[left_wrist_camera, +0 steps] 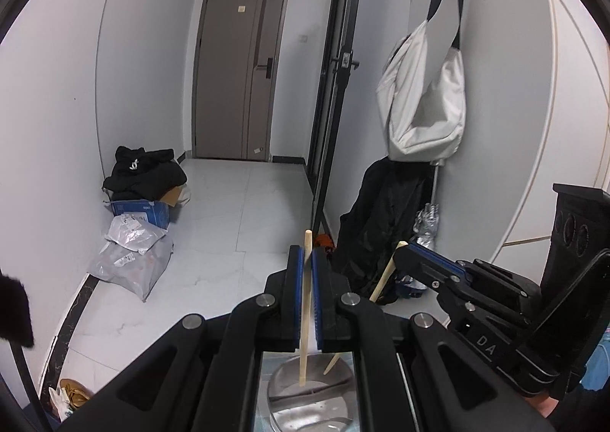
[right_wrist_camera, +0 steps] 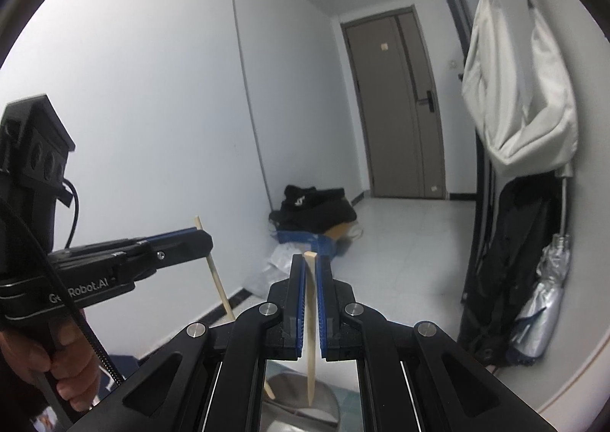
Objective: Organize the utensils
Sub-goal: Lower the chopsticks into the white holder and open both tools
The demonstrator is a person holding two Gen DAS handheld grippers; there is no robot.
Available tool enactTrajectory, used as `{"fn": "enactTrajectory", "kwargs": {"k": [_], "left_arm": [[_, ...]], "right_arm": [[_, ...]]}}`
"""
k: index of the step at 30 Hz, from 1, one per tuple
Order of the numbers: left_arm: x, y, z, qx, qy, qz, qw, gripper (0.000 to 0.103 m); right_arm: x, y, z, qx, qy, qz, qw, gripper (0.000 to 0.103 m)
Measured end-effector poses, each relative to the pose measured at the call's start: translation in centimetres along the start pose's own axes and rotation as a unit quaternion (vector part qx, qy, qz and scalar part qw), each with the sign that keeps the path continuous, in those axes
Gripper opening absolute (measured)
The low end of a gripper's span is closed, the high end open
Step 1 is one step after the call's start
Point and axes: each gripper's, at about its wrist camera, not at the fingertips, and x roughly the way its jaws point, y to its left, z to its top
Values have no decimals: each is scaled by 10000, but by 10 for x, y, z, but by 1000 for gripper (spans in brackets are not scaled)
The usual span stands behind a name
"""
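Wooden chopsticks are in both claws. The left claw [left_wrist_camera: 308, 272] pinches one chopstick [left_wrist_camera: 305, 317] tight between its blue pads. The stick stands almost straight up. Its top pokes out above the claw tips and its bottom end hangs down under the claw, over a shiny metal tray [left_wrist_camera: 305, 390].

The right claw [right_wrist_camera: 312, 279] squeezes the other chopstick [right_wrist_camera: 311, 325] the same way, nearly upright, with the top just above the tips and the bottom end low over the same metal tray [right_wrist_camera: 289, 394]. In the left wrist view the right claw [left_wrist_camera: 410, 254] sits just to the right of the left one, and its chopstick [left_wrist_camera: 385, 275] leans a little.

In the right wrist view the left claw [right_wrist_camera: 200, 237] is out to the left side, and a hand [right_wrist_camera: 57, 359] wraps around its black handle from below. The two claws are side by side, close but not touching, and both point a bit downward toward the floor [left_wrist_camera: 236, 211].

Far ahead of the claws is a brown door [left_wrist_camera: 238, 69]. A white bag [left_wrist_camera: 419, 100] hangs on the wall up to the right of the claws, with a black coat [left_wrist_camera: 377, 226] under it. A black heap of clothes [left_wrist_camera: 146, 171] lies on a blue box [left_wrist_camera: 143, 211] on the floor to the left.
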Motion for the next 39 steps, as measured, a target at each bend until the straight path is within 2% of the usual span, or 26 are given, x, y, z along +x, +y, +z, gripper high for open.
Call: {"fn": "enactTrajectory", "kwargs": {"k": [8, 16, 22, 24, 26, 27, 28, 29, 30, 31, 32, 34, 38, 39], "left_arm": [[33, 14, -18, -94, 337, -41, 9994, 2], [49, 12, -30, 48, 582, -179, 9981, 2], [59, 20, -33, -106, 850, -218, 9961, 3], [57, 22, -32, -79, 883, 3, 9961, 12], [52, 26, -32, -186, 853, 64, 9962, 39], [46, 29, -31, -273, 768, 148, 9966, 47], [42, 31, -32, -312, 697, 208, 9969, 60], [35, 33, -31, -352, 575, 318, 9972, 66], [29, 34, -31, -364, 471, 420, 9973, 68], [27, 35, -31, -373, 445, 475, 9972, 70], [22, 35, -31, -408, 447, 625, 9962, 74], [16, 37, -35, -463, 433, 800, 9948, 81], [-3, 31, -44, -557, 197, 1180, 9913, 88], [-8, 27, -47, -533, 136, 1257, 9905, 91]], "right_arm": [[38, -11, -27, -208, 518, 137, 9983, 5], [52, -10, -57, -393, 914, 399, 9942, 4], [60, -7, -70, -413, 1161, 552, 9908, 7], [55, -7, -73, -364, 1141, 563, 9912, 7], [47, -8, -74, -257, 1096, 514, 9923, 8], [44, -9, -74, -198, 1090, 493, 9926, 10], [39, -10, -75, -150, 1078, 438, 9931, 16], [35, -12, -76, -98, 1066, 333, 9937, 23], [31, -14, -77, -21, 1041, 241, 9943, 40], [27, -16, -78, 49, 1021, 209, 9945, 49], [21, -18, -79, 176, 1002, 146, 9947, 51], [13, -20, -81, 334, 1026, -46, 9942, 68], [-6, -20, -86, 610, 1096, -439, 9911, 83], [-4, -18, -83, 634, 1113, -503, 9905, 91]]}}
